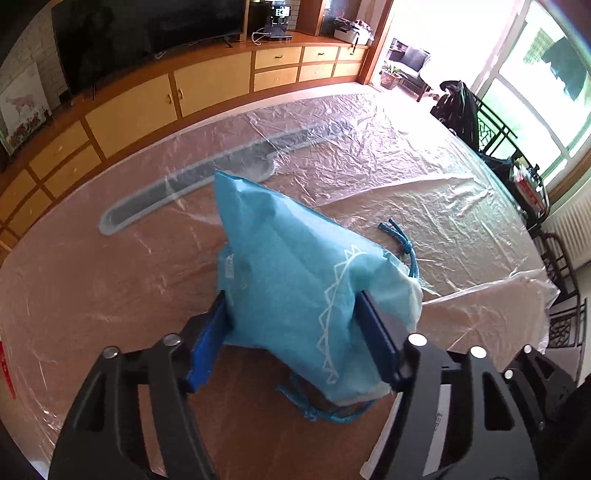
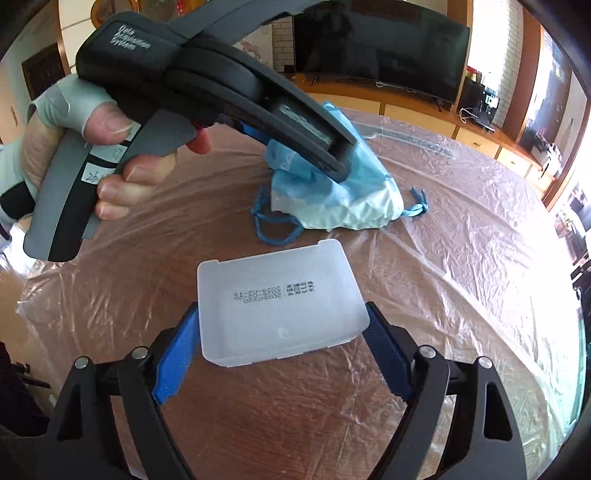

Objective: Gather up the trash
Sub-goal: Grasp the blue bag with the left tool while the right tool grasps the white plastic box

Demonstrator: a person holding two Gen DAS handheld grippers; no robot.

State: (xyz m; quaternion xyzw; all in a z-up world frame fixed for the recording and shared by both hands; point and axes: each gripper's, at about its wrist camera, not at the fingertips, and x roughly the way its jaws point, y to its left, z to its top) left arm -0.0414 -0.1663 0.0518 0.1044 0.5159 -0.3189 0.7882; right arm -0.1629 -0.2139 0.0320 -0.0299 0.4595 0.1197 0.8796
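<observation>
Left wrist view: A round wooden table (image 1: 92,280) is seen, covered by a crinkled transparent plastic sheet (image 1: 388,155). A long grey strip (image 1: 192,181) is visible beneath the sheet. Behind the table, a wooden cabinet (image 1: 207,88) with pale drawer fronts is fitted along the wall, and a dark television (image 1: 147,29) is mounted above it. Bright windows (image 1: 535,103) are located at the right. A light blue drawstring bag (image 1: 291,280) of matte, non-woven fabric is held between the blue pads of the left gripper (image 1: 295,321); the jaws are clamped on the bag's sides. A white zigzag line is printed on the bag, and a darker blue knotted cord (image 1: 399,240) is laid on the sheet beside it.

Right wrist view: The same sheeted table (image 2: 461,314) is shown, with the television (image 2: 384,55) beyond it. A translucent white plastic box (image 2: 280,302), rectangular and shallow with rounded corners, is positioned between the blue pads of the right gripper (image 2: 282,336). Black print is carried on its base. The jaws are set against the box's two sides and are clamped on it. Further back, the blue bag (image 2: 343,192) is rested on the table, pinched by the left gripper (image 2: 332,162), whose grey handle is held by a hand (image 2: 92,147) in a fingerless glove. A pale object is visible at the bag's mouth.
</observation>
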